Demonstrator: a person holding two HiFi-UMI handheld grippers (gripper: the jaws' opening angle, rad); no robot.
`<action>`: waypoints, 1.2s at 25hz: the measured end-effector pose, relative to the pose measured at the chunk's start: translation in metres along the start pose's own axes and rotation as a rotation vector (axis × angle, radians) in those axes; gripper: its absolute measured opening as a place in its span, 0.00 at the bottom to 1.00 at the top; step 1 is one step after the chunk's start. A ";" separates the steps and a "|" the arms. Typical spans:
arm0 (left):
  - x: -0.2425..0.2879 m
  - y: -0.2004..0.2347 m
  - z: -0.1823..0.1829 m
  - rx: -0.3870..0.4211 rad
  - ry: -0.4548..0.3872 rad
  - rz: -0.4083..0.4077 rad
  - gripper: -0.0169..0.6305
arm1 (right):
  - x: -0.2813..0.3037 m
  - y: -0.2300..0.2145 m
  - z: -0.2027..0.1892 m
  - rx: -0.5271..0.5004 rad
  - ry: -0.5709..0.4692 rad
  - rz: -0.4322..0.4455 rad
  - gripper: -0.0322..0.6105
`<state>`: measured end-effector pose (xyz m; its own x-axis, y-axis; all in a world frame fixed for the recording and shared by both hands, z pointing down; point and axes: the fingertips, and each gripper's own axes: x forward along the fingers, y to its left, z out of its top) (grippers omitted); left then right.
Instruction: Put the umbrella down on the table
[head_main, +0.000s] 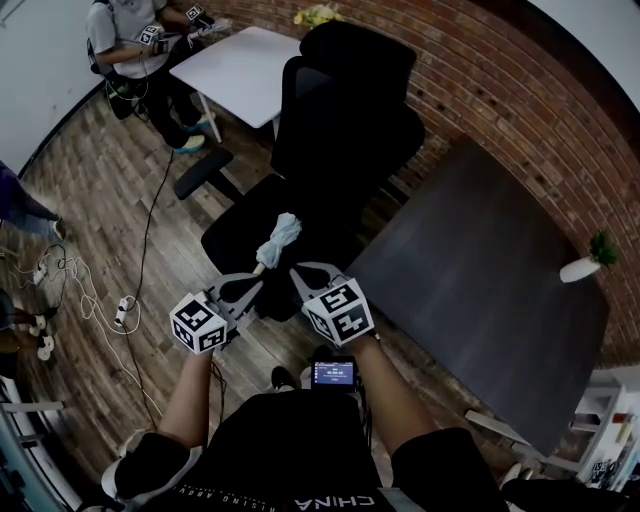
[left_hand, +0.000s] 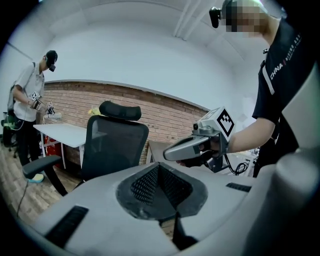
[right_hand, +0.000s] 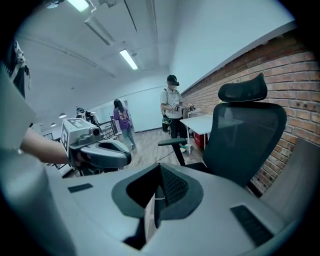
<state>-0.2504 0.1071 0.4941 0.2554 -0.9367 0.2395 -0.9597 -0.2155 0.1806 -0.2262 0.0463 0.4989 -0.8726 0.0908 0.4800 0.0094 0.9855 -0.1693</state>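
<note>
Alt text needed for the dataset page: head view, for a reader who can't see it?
Seen from above, a person holds a left gripper and a right gripper side by side before a black office chair, with a folded umbrella just past their fingers. A dark table stands to the right, by a brick wall.

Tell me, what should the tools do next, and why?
Probably open the left tool: its jaws are shut, and the umbrella seems to lie on the chair seat just past its tip, handle nearest, not on the table at the right.
</note>
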 end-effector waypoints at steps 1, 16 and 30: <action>0.004 0.003 0.003 -0.003 -0.015 0.005 0.03 | 0.001 -0.003 0.000 0.000 -0.002 0.008 0.06; 0.074 0.022 -0.040 -0.105 0.155 0.082 0.03 | 0.025 -0.041 -0.037 -0.037 0.083 0.141 0.06; 0.112 0.077 -0.072 -0.106 0.265 0.061 0.03 | 0.073 -0.077 -0.042 0.050 0.083 0.105 0.06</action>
<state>-0.2876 0.0056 0.6032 0.2328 -0.8392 0.4914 -0.9601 -0.1177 0.2538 -0.2699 -0.0167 0.5829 -0.8246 0.2067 0.5266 0.0725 0.9618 -0.2640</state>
